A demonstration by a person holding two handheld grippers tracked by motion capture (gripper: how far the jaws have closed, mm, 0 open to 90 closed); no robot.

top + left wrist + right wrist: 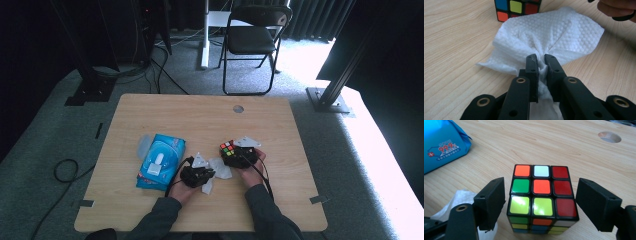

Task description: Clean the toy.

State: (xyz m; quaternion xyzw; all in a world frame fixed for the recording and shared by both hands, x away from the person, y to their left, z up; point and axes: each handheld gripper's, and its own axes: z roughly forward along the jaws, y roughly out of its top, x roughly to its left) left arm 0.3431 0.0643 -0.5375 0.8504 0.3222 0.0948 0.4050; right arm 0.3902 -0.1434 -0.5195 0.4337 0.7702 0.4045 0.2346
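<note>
White embossed paper wipe [554, 37], crumpled, lies on the light wooden table [200, 115], pinched at its near edge by the left gripper [541, 62]; jaws clenched on the bunched paper. Multicoloured 3x3 puzzle cube [541, 195] stands on the table just beyond the wipe. Right gripper [540, 203] straddles the cube, 1 jaw on either side; left jaw close against the cube's side, right jaw with a clear gap, so nothing is grasped. Wipe sits just beside the cube, between the 2 grippers. Blue plastic wet-wipe pack [161, 161] lies left of the left gripper, flap raised. Round cable hole [238, 108] in the far tabletop. Black folding chair [252, 37] stands beyond the table.
</note>
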